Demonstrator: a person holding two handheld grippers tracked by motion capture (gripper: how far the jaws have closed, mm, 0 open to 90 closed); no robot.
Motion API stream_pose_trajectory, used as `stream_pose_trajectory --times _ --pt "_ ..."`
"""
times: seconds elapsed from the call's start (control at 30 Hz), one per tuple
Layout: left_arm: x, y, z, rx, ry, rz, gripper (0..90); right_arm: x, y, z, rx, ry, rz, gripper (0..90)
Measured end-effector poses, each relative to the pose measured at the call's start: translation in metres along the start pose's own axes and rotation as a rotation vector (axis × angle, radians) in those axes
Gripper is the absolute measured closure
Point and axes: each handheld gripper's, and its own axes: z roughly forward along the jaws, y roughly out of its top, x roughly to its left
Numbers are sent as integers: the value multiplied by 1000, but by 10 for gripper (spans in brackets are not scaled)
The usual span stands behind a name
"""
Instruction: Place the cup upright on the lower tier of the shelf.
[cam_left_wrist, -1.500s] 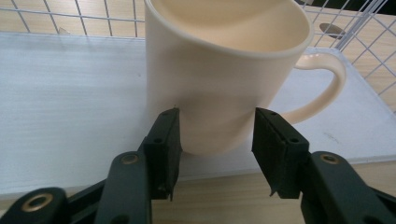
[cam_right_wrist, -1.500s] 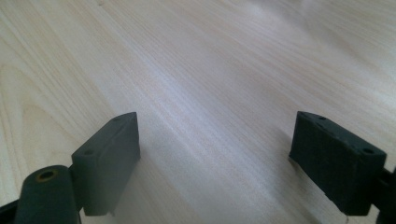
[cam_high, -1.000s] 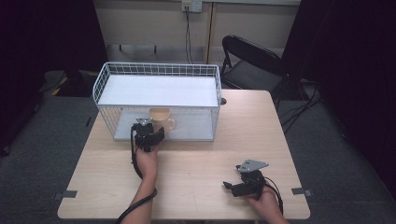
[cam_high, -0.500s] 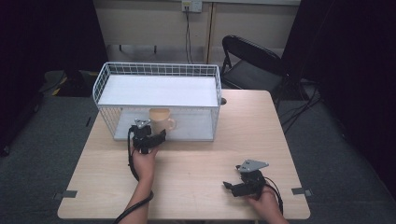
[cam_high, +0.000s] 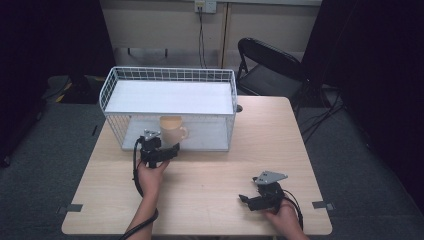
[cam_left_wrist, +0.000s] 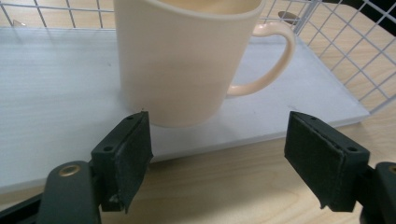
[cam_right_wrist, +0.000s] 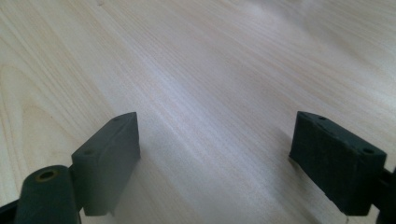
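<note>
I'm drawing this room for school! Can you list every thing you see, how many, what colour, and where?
mug: one, cream, upright on the rack's lower white shelf, handle to the right in the left tool's view
wire rack: one, white, two shelves, far side of the table
table: one, light wood
folding chair: one, black, behind the table
wall socket: one, white, back wall
left tool: one, black, open, just in front of the mug
right tool: one, black, open, over bare table
hands: two, holding the tools
</note>
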Motion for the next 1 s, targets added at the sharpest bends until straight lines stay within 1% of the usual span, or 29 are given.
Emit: stream_pose_trajectory --times 0.13,0.17,0.2,0.3,0.33,0.37,0.53,0.63,0.67,0.73,0.77,0.83,0.9,0.93,1.0 --pt "2 0 -4 2 -8 2 228 0 0 0 0 0 0 149" --pt "3 0 -5 4 -2 15 231 0 0 0 0 0 0 149" --pt "3 0 -6 7 -3 19 231 0 0 0 0 0 0 149" --pt "4 -1 -11 12 -20 40 223 0 0 0 0 1 0 149" --pt "4 -1 -11 12 -20 40 221 0 0 0 0 1 0 149" --pt "5 -1 -12 19 -23 56 218 0 0 0 0 1 0 149" --pt "4 -1 -14 27 -27 73 192 0 0 0 0 0 0 149" --pt "5 0 -17 36 -30 100 180 0 0 0 0 1 0 149" --pt "5 0 -18 30 -29 98 178 0 0 0 0 0 0 149" --pt "5 0 -21 25 -29 111 172 0 0 0 0 1 0 149" --pt "5 0 -21 25 -29 111 168 0 0 0 0 1 0 149" --pt "7 0 -24 24 -42 126 167 0 0 0 0 1 0 149" --pt "7 -1 -26 18 -61 123 166 0 0 0 0 1 0 149" --pt "7 -1 -26 18 -61 123 166 0 0 0 0 1 0 149" --pt "8 -1 -29 27 -63 153 163 0 0 0 0 1 0 149"
